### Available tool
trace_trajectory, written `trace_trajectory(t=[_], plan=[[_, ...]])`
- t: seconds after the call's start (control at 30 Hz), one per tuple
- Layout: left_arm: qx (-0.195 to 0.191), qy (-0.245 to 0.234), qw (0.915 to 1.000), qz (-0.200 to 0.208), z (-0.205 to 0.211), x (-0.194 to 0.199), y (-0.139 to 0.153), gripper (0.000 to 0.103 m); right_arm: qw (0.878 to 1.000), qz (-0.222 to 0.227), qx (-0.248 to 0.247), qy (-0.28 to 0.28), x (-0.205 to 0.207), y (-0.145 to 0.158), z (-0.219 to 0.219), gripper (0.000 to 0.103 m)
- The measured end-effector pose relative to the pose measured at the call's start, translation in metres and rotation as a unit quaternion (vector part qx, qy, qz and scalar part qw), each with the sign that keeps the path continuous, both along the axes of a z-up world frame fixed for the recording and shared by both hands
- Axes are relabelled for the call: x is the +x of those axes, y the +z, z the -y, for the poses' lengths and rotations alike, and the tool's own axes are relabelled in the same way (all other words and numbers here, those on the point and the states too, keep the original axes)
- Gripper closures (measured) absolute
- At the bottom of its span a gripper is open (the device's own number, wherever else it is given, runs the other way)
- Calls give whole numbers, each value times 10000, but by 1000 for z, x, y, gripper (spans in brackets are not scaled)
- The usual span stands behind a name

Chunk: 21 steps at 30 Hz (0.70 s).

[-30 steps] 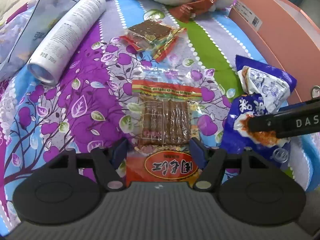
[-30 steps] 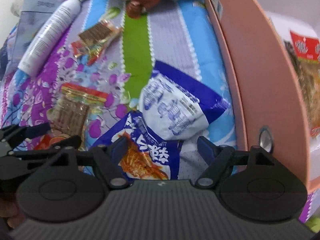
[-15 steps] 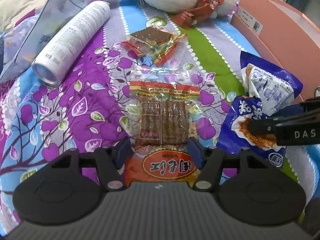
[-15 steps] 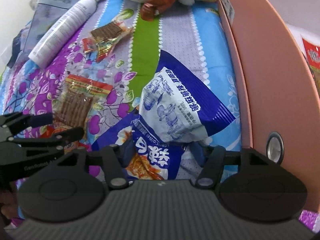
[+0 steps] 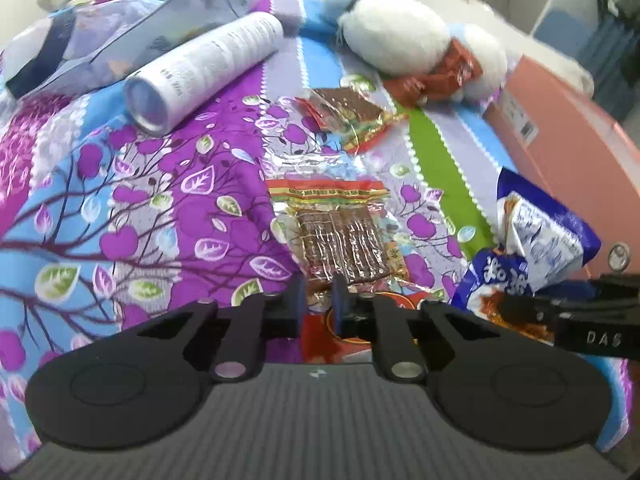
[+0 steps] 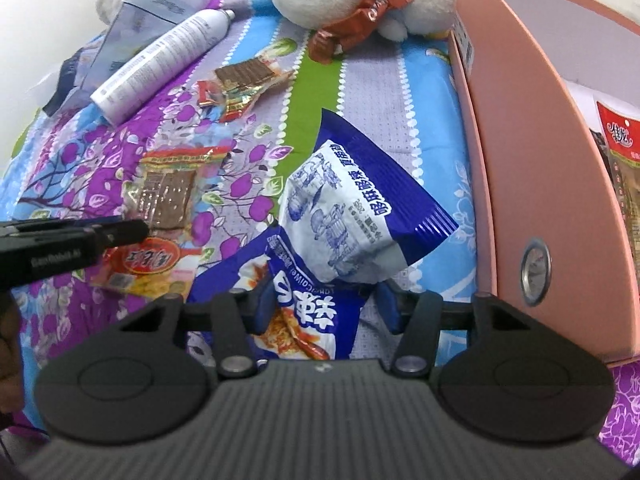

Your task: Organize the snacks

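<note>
Left gripper [image 5: 320, 304] narrowed on jerky pack [image 5: 340, 248]; right view shows shelf snack [image 6: 622, 168].

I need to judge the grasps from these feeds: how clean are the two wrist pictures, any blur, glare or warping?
Left wrist view: far end smeared, the white plush toy and pink cabinet soft; glare on the clear-wrapped brown snack pack. Right wrist view: sharper, print on the blue-and-white crinkled snack bag readable, washed-out white at far left. Both: fisheye bending toward the edges.

I see a clear packet of brown snack sticks [image 5: 340, 240] lying flat on the bedspread beside two crumpled blue snack bags [image 6: 352, 216].
</note>
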<state>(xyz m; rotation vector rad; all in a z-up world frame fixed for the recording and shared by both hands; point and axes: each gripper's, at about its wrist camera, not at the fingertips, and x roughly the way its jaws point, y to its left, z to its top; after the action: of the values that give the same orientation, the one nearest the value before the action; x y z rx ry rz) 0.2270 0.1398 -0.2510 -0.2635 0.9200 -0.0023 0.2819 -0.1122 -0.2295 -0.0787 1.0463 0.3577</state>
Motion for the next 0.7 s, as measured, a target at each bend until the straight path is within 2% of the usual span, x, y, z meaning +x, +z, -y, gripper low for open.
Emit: trace_trajectory(t=[0.07, 0.2, 0.3, 0.43, 0.6, 0.7], plan=[[-112, 160, 9997, 169, -3, -7, -2, 98, 9999, 143, 45, 46, -6, -2, 2, 49], [-732, 633, 9945, 406, -12, -25, -5, 100, 9989, 448, 113, 100, -24, 0, 8, 50], [-1225, 908, 9869, 531, -15, -40, -3, 101, 9978, 640, 112, 114, -41, 4, 12, 50], [-1754, 1174, 9758, 576, -13, -61, 5, 103, 9980, 520, 361, -17, -58, 9, 21, 51], [-2056, 1353, 9677, 555, -3, -91, 19, 103, 9980, 431, 467, -5, -75, 25, 28, 51], [-2052, 1304, 9685, 544, 4, -110, 26, 103, 9983, 396, 424, 58, -85, 29, 31, 51]])
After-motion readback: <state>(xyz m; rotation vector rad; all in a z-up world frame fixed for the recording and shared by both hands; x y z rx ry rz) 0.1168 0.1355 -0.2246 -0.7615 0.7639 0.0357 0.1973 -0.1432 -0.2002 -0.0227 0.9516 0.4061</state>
